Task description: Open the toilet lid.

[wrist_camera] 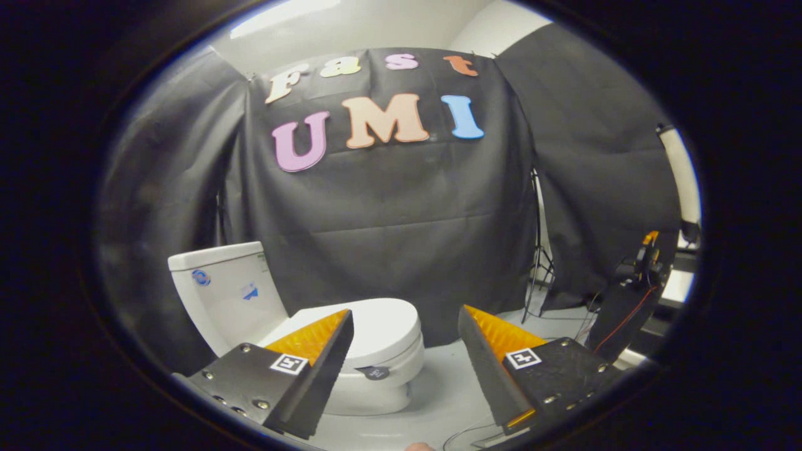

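Clearly the approach is the step in hand. The gripper (404, 326) hangs in the air with its fingers (326, 351) spread wide, grasping nothing. The toilet (301, 326) stands on the floor (438, 388) against the black cloth wall, beyond the fingers and off toward the left one, which partly covers it. Its lid (385, 322) lies shut, flat over the bowl, with the tank (219, 288) behind. Next, I judge, the fingers must go down and forward to the lid's front rim, one tip catching under the edge to lift it back toward the tank. A stand (539, 250) and cables lie well to the right.
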`<state>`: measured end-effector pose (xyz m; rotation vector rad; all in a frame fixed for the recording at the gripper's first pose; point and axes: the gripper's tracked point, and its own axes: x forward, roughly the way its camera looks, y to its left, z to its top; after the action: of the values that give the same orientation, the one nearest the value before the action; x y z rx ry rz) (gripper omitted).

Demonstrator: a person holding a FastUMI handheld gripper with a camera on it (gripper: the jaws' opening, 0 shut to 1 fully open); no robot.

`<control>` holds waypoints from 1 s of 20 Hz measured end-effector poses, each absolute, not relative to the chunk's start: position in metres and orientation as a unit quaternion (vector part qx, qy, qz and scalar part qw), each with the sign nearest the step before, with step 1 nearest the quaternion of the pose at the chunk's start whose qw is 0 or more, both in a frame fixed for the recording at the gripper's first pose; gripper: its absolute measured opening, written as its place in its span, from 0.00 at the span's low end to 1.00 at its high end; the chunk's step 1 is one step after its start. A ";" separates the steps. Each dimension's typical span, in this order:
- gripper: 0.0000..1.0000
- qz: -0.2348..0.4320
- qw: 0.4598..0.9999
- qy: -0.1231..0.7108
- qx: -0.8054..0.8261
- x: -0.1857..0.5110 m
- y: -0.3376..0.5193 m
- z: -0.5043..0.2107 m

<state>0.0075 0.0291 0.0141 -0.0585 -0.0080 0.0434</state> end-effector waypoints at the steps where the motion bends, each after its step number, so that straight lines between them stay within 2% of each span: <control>1: 0.99 0.021 0.998 -0.007 -0.054 0.008 0.029 0.013; 10: 0.99 0.014 0.999 0.027 -0.013 0.029 0.026 -0.003; 20: 0.99 -0.003 0.975 0.197 0.103 0.079 0.025 -0.078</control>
<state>0.0786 0.0254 -0.0785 0.2079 0.3981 -0.0069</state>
